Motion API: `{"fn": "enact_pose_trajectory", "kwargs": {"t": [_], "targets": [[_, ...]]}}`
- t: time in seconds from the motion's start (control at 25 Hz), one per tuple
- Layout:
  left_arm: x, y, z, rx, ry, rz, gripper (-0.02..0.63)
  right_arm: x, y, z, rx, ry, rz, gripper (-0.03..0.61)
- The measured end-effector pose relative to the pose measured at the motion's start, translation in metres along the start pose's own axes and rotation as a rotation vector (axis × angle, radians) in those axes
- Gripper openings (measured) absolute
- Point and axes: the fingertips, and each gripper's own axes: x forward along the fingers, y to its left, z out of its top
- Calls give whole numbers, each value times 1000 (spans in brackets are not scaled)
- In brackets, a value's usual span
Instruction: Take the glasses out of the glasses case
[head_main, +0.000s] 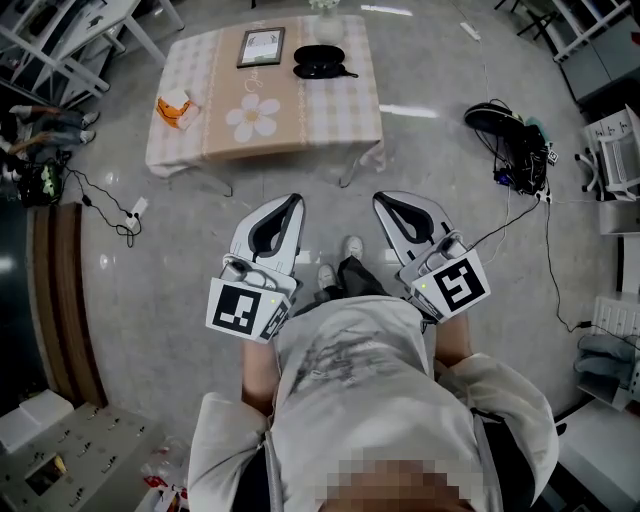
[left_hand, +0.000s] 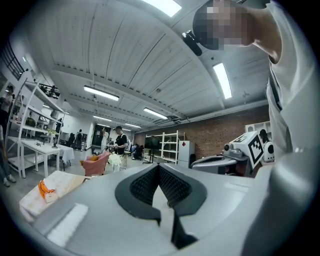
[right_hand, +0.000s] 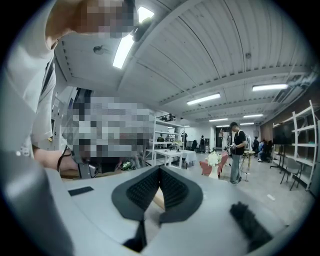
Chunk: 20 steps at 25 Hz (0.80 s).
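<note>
A black glasses case (head_main: 320, 60) lies near the far edge of a small table (head_main: 330, 115) with a checked cloth, seen in the head view. The glasses themselves cannot be made out. Both grippers hang over the floor, well short of the table and level with each other. My left gripper (head_main: 291, 202) is shut with nothing in it; its ribbed pads meet in the left gripper view (left_hand: 159, 166). My right gripper (head_main: 384, 200) is likewise shut and empty, with the pads touching (right_hand: 159, 170). Neither gripper view shows the case.
On the table also stand a framed picture (head_main: 261, 46), an orange object (head_main: 177, 108) and white flowers (head_main: 327, 5). Cables and a black bag (head_main: 510, 135) lie on the floor at the right. A power strip (head_main: 133, 212) lies at the left. Several people stand far off in the room.
</note>
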Motion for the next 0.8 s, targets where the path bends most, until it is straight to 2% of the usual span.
{"fn": "enact_pose_trajectory", "kwargs": {"t": [0.8], "targets": [[91, 28, -4, 7, 5, 101, 8, 45, -92, -7, -5, -18, 125, 17]]}}
